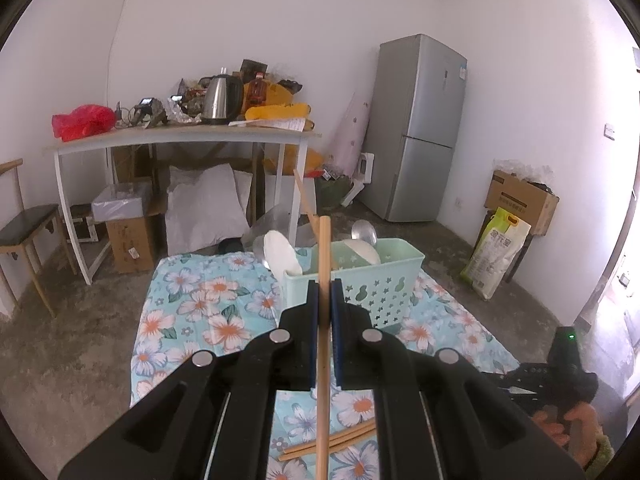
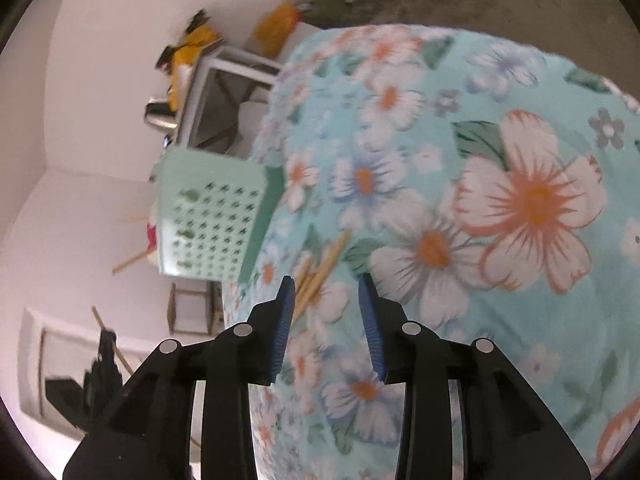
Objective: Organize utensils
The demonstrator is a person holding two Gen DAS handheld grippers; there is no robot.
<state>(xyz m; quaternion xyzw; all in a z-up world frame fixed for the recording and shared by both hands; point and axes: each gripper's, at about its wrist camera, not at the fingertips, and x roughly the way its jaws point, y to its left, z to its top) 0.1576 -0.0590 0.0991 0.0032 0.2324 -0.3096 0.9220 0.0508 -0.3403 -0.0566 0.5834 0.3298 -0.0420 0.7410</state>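
Before you lies one floral cloth point(image 1: 192, 300) bearing one green basket point(image 1: 372, 284), which holds two white spoons point(image 1: 284, 254), a metal ladle point(image 1: 363, 232) and a chopstick. Your left gripper point(image 1: 325, 292) clamps one chopstick point(image 1: 323, 344) upright; two more chopsticks point(image 1: 340, 438) lie below it. Your right gripper point(image 2: 326, 280) stands partly open, empty, over the cloth.

A grey fridge point(image 1: 416, 128) stands in the far corner. A white side table point(image 1: 180, 140) by the wall carries a steel kettle point(image 1: 218, 100) and a red plastic bag point(image 1: 82, 120). White pillows point(image 1: 204, 204) lie beneath it. A cardboard box point(image 1: 520, 200) and a rice sack point(image 1: 496, 256) sit at right; a dark-seated chair point(image 1: 24, 232) at left.
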